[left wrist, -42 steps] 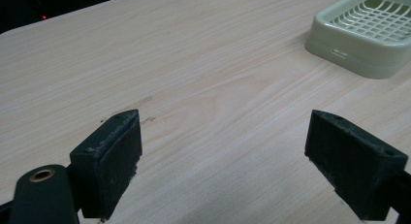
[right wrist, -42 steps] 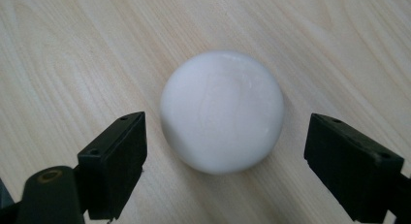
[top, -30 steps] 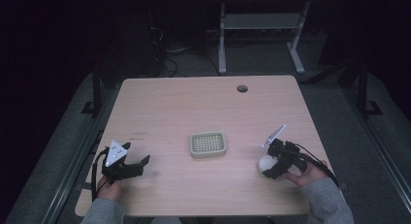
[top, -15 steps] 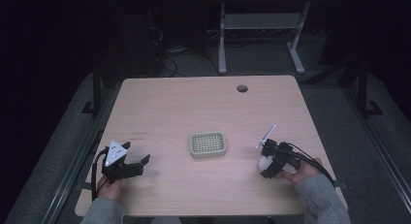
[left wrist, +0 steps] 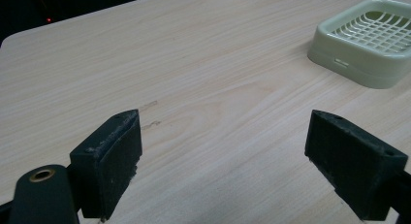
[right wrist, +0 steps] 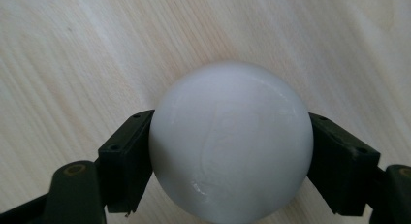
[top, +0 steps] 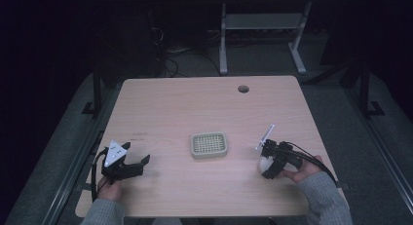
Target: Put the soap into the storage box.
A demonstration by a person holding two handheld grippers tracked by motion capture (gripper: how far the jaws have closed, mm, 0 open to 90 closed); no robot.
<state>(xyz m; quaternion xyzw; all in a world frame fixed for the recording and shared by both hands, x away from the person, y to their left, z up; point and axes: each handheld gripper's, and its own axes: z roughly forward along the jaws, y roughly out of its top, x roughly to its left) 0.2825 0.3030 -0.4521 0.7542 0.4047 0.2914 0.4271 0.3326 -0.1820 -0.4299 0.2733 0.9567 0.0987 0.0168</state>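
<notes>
A white ball (right wrist: 230, 144) is clamped between the two black fingers (right wrist: 127, 158) of the right gripper (top: 268, 161), one finger pressed against each side of the ball. In the high view the ball (top: 264, 165) is seen close to the right edge of the worktop (top: 195, 103), toward the near right corner, just above or on the wood surface; contact with the surface cannot be determined. The right gripper is held by a hand (top: 304, 170) in a grey sleeve.

A pale green basket (top: 209, 144) with a grid-patterned floor is located near the middle of the worktop, slightly toward the near edge. Nothing is contained in it. The ball lies well apart from the basket, to the side of the right edge.

The left gripper (top: 127, 162) is held near the near left corner of the worktop. Its fingers (left wrist: 109, 158) are spread wide, with bare wood between them and nothing gripped. In the left gripper view the basket (left wrist: 368, 42) is seen at the upper right, well ahead of the fingers. A round cable hole (top: 243, 88) is found near the far edge.
</notes>
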